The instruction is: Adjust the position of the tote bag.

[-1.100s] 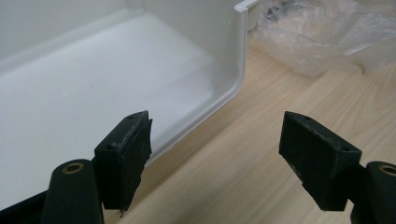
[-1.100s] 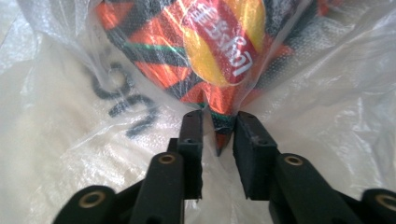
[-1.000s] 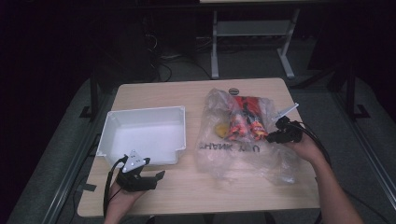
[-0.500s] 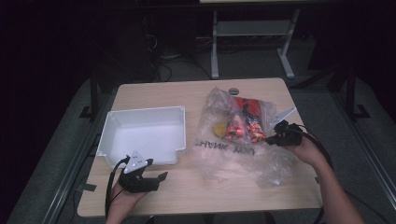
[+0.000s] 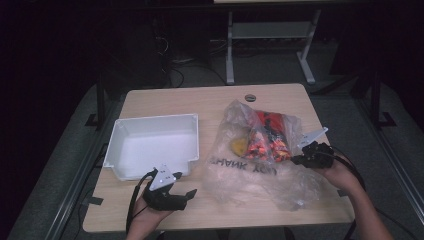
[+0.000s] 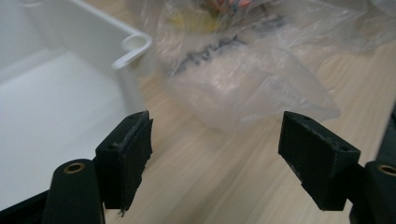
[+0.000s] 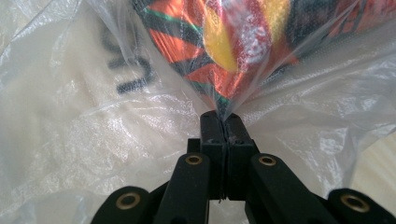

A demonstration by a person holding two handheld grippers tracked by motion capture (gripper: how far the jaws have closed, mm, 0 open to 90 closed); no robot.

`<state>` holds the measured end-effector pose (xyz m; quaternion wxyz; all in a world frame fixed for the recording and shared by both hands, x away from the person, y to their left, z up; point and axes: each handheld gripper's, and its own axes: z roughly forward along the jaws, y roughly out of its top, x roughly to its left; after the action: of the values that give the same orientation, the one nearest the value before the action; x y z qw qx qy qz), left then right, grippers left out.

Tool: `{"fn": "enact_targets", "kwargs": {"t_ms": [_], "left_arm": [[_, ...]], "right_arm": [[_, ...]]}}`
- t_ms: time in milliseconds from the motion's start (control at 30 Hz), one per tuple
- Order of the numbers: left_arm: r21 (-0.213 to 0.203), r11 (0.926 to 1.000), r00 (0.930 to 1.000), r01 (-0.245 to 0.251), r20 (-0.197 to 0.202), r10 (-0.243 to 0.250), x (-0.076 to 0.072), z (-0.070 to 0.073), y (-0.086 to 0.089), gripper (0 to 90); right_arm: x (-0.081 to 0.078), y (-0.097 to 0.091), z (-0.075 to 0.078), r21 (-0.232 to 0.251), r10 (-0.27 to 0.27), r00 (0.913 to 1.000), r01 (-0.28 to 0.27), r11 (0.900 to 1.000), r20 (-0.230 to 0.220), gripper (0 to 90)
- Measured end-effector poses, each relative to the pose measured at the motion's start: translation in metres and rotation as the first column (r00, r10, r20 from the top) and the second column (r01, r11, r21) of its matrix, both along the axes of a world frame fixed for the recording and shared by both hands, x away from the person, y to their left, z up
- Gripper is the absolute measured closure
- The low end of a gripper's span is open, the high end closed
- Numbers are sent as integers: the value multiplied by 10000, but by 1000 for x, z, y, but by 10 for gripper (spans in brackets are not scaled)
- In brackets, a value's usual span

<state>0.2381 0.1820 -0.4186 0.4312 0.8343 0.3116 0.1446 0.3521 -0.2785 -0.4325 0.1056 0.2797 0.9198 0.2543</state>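
Note:
A clear plastic bag (image 5: 250, 172) printed with black letters lies on the right half of the wooden table (image 5: 210, 100). Inside it are a red-and-orange snack packet (image 5: 267, 135) and a small yellow item (image 5: 237, 146). My right gripper (image 5: 296, 161) is at the bag's right edge. In the right gripper view its jaws (image 7: 226, 123) are shut on a fold of the bag film (image 7: 70, 154), with the bright packet (image 7: 224, 42) just behind. My left gripper (image 5: 184, 196) is low near the front edge with its jaws open and nothing between them (image 6: 217, 154), facing the bag (image 6: 252, 88).
A white empty tray (image 5: 155, 119) sits on the left half of the table; its rolled corner rim (image 6: 135, 44) is just left of my left gripper. A small round grommet (image 5: 250, 97) is near the far edge. Dark floor and a metal stand lie beyond.
My right gripper has moved toward the near right side with the bag's edge pinched, pulling the film up and bunching it. My left gripper has slid right, toward the bag.

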Motion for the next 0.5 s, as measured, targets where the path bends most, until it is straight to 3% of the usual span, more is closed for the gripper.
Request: {"fn": "enact_targets", "kwargs": {"t_ms": [100,267,300,367,500], "left_arm": [[-1,9992,9992,405,14,-405,0,3,-13,254],[-72,9956,9956,937,85,-937,2,9,-36,254],[-116,9926,9926,1207,169,-1205,4,12,-48,255],[-151,9917,9917,1280,177,-1277,4,13,-52,254],[-120,9844,9842,1756,261,-1752,10,16,-76,256]], "right_arm": [[-11,-4,-1,211,-41,9999,38,9998,115,885],[-25,-11,-3,165,56,9995,-61,9998,296,884],[-31,-14,-1,228,94,9995,-101,9997,295,884],[-33,-15,0,221,130,9995,-137,9997,297,883],[-44,-20,2,243,206,9988,-217,9995,445,880]]}}
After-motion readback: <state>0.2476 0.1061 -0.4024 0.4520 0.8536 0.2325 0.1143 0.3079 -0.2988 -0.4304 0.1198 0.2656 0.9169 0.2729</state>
